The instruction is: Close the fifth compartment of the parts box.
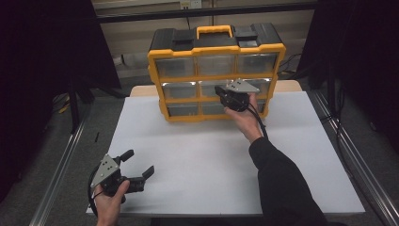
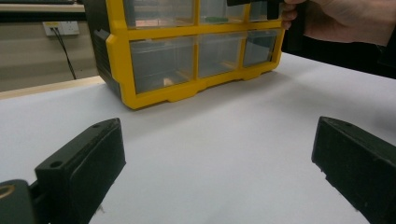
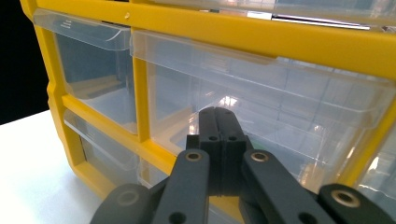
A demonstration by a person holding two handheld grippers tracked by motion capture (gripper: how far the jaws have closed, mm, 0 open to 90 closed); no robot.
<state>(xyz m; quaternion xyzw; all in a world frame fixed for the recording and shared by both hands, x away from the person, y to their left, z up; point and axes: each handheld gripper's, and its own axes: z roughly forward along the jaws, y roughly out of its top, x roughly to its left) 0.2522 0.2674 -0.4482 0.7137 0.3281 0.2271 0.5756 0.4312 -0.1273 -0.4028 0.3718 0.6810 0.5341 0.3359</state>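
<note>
right gripper (image 3: 219,135) has its jaws pressed together with nothing between them, tips right up against a clear drawer (image 3: 261,107) in the middle row of the yellow organizer (image 1: 216,70), centre of the right gripper view. left gripper (image 1: 139,165) sits lower left in the high view, jaws spread wide over bare white table (image 1: 202,160), well apart from the box. the organizer stands upright at the top centre, black top, yellow handle (image 1: 214,30), three rows of three see-through drawers. black curtains on both sides, and a wall socket (image 2: 60,28) upper left in the left gripper view.
</note>
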